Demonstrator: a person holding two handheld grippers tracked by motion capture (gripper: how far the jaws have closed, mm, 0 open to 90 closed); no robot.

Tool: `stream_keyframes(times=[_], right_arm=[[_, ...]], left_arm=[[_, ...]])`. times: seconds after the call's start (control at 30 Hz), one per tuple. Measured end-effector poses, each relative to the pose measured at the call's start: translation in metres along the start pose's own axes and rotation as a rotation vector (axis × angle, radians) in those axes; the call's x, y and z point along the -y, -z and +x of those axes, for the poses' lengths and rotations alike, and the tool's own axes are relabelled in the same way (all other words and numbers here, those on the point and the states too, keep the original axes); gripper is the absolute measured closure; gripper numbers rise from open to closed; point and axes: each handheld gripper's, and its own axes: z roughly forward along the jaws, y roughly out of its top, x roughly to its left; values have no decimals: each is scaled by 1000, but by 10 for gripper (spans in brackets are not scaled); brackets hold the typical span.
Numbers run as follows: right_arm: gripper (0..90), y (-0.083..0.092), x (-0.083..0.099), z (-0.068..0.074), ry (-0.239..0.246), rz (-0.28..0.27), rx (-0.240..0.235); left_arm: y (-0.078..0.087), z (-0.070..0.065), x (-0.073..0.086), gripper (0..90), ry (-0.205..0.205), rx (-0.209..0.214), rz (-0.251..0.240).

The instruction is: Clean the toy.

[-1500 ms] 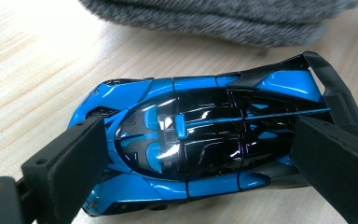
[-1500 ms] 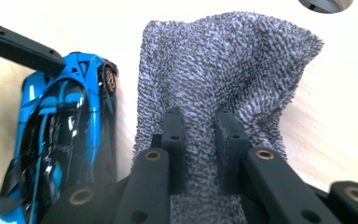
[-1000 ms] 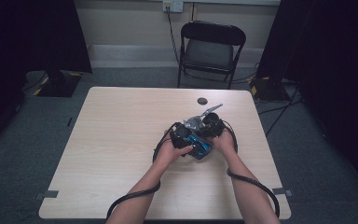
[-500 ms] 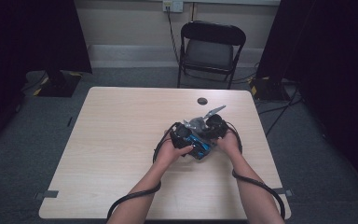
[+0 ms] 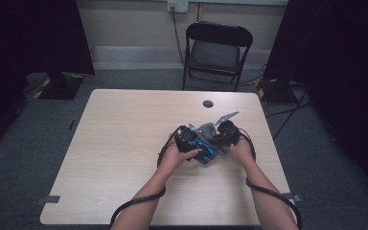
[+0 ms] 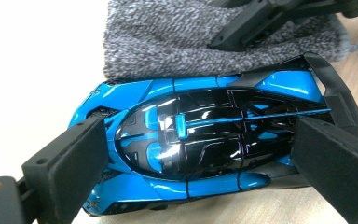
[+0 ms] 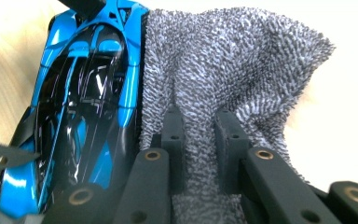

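A blue and black toy car [image 6: 205,140] lies on a pale wooden table [image 5: 124,143], right of the table's middle and toward the person's side. In the left gripper view it lies crosswise, roof up, glossy with reflections. A grey knitted cloth [image 7: 223,79] rests against one long side of the car, touching it along the body.

The left gripper [image 6: 205,163] straddles the car: one black pad sits by the nose, the other by the tail with its spoiler. The pads look to be against the car or very close, but whether they press on it cannot be told.

The right gripper [image 7: 200,140] is clamped on the cloth, a fold of the grey knit pinched between its two pads, with the car just beside them. In the high view both hands sit close together over the car and cloth.

This looks like wiping the car with the cloth while the other gripper steadies it. Risks from here, as a judgement: the smooth, curved body could slip out from between the left pads if the cloth drags sideways; the thin fold could pull free of the right pads; the cloth could snag on the spoiler and tip the car.

A small dark disc [image 5: 208,103] lies well apart near the far edge, and a folding chair [image 5: 218,48] stands beyond the table.
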Motion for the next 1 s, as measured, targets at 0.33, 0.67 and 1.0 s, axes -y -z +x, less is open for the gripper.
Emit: stream_keyframes(times=[0.33,0.67,1.0], right_arm=[[767,9,12,-1,-13,-4,-5],[768,17,22,0,-17,0,-13],[767,26,33,3,-19,2,-13]], left_arm=[[0,0,0,38,-1,0,-1],[0,0,0,39,-3,0,2],[0,0,-1,39,1,0,4]])
